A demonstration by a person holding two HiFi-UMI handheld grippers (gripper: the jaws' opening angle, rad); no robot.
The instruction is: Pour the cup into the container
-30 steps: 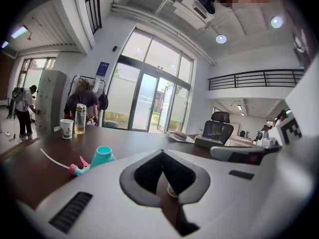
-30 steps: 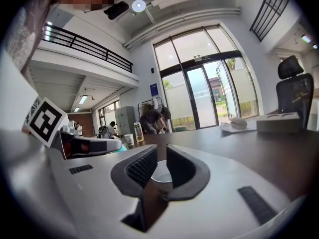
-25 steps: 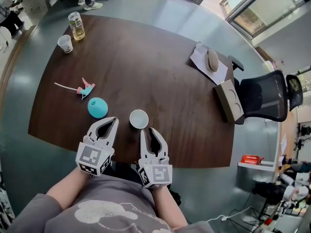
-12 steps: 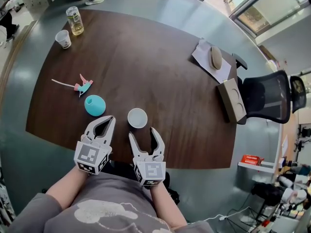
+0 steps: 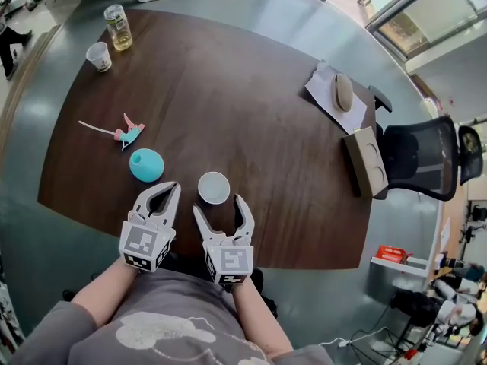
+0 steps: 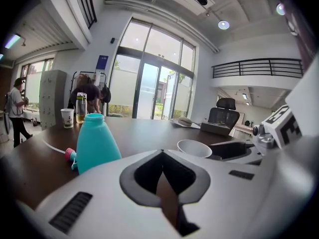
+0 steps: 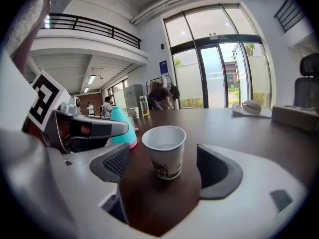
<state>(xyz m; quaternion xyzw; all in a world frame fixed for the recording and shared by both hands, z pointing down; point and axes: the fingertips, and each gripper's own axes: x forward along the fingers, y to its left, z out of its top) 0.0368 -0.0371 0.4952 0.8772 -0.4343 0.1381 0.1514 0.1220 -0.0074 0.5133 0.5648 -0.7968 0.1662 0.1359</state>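
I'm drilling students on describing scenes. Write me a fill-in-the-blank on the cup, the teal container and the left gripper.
The white cup stands ___ on the table.
In the head view, the teal container is on the cup's ___ side.
The jaws of the left gripper are ___ (open or shut).
Missing words: upright; left; shut.

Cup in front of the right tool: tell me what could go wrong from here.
The right tool has just been opening, nothing between its jaws; the cup stands free just ahead, so a nudge could tip it. A hard squeeze might crush its paper wall. The container has a narrow mouth, so pouring may spill.
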